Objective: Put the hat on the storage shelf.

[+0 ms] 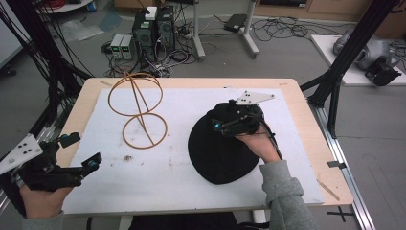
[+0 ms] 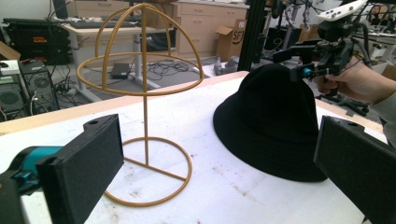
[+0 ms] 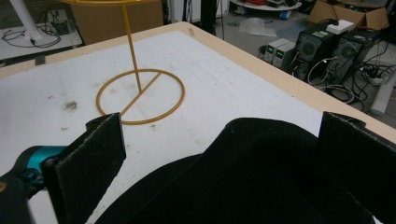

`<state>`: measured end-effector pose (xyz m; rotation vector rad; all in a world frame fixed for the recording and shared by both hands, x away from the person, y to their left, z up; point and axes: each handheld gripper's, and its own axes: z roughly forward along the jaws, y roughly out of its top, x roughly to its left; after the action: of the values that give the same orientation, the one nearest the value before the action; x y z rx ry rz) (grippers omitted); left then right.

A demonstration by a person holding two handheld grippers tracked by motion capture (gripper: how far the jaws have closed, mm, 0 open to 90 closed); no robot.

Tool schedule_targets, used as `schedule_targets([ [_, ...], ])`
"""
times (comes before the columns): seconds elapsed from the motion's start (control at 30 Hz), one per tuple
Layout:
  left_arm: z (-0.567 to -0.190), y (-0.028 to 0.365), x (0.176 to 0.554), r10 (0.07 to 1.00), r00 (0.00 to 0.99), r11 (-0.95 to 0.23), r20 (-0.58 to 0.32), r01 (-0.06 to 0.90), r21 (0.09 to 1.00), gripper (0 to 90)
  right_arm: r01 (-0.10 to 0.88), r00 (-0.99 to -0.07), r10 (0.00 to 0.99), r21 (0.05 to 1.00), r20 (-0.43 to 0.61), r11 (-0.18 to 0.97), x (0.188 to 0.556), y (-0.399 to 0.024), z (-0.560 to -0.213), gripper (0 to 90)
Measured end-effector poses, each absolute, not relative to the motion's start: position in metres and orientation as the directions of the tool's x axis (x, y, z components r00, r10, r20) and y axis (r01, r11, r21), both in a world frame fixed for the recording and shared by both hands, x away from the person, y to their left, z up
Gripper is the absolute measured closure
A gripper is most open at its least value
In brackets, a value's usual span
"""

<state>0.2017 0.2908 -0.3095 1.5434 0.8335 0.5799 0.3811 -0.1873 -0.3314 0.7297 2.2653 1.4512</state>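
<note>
my right gripper (image 1: 225,125) jaws wide over black hat (image 1: 215,153) crown, gripping nothing; left gripper (image 1: 79,153) open, empty. left gripper view shows wire stand (image 2: 142,107) whole.

Only legible txt was on a cardboard box (image 2: 232,38) in the bkgd of the left gripper view: red letters, approx. "SF", rest cut off. Labels on the PC towers (image 1: 154,28) were too small to read.

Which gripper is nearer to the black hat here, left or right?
Right. The right gripper sits over the crown of the black hat, jaws open around it. The left gripper is off at the table's near left corner, open, well clear of the hat.
</note>
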Motion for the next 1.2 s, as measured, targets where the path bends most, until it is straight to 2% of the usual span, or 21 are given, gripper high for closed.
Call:
schedule_targets([
  [0.5,-0.31,0.29,0.202,0.781,0.617,-0.021,-0.096,0.18,0.983,1.8,0.25,-0.779,0.627,0.901,-0.03,0.354,0.383,-0.186,-0.334,1.2],
  [0.73,-0.31,0.29,0.202,0.781,0.617,-0.02,-0.097,0.179,0.984,1.8,0.277,-0.763,0.646,0.889,-0.026,0.365,0.385,-0.185,-0.337,5.7],
  [0.8,-0.31,0.289,0.202,0.781,0.617,-0.018,-0.099,0.18,0.983,1.8,0.288,-0.76,0.65,0.883,-0.025,0.37,0.386,-0.186,-0.338,13.3],
  [0.83,-0.31,0.289,0.202,0.781,0.617,-0.018,-0.099,0.18,0.983,1.8,0.288,-0.76,0.65,0.883,-0.025,0.37,0.386,-0.186,-0.338,13.3],
  [0.87,-0.31,0.289,0.203,0.782,0.615,-0.018,-0.099,0.181,0.983,1.8,0.286,-0.764,0.644,0.887,-0.018,0.363,0.386,-0.187,-0.339,18.4],
  [0.93,-0.311,0.289,0.203,0.782,0.616,-0.024,-0.097,0.184,0.983,1.8,0.285,-0.763,0.646,0.889,-0.016,0.359,0.386,-0.188,-0.34,20.8],
  [0.97,-0.311,0.289,0.203,0.782,0.616,-0.024,-0.097,0.185,0.982,1.8,0.298,-0.765,0.645,0.885,-0.004,0.358,0.386,-0.189,-0.341,26.9],
  [1.0,-0.311,0.289,0.203,0.782,0.616,-0.024,-0.097,0.184,0.983,1.8,0.298,-0.765,0.645,0.885,-0.004,0.358,0.386,-0.189,-0.341,26.9],
  [1.03,-0.311,0.289,0.203,0.781,0.617,-0.023,-0.098,0.185,0.982,1.8,0.303,-0.765,0.644,0.883,0.002,0.359,0.386,-0.19,-0.343,35.0],
  [1.07,-0.311,0.289,0.203,0.781,0.617,-0.023,-0.098,0.185,0.982,1.8,0.303,-0.765,0.644,0.883,0.002,0.359,0.386,-0.19,-0.343,35.0],
  [1.1,-0.311,0.288,0.203,0.782,0.616,-0.024,-0.098,0.187,0.982,1.8,0.314,-0.767,0.642,0.881,0.015,0.355,0.385,-0.192,-0.343,45.6],
  [1.17,-0.311,0.288,0.204,0.781,0.616,-0.023,-0.099,0.187,0.982,1.8,0.298,-0.765,0.644,0.88,-0.011,0.369,0.382,-0.192,-0.342,55.8],
  [1.2,-0.312,0.288,0.204,0.781,0.616,-0.024,-0.098,0.187,0.982,1.8,0.298,-0.765,0.644,0.88,-0.011,0.369,0.382,-0.192,-0.342,55.8],
])
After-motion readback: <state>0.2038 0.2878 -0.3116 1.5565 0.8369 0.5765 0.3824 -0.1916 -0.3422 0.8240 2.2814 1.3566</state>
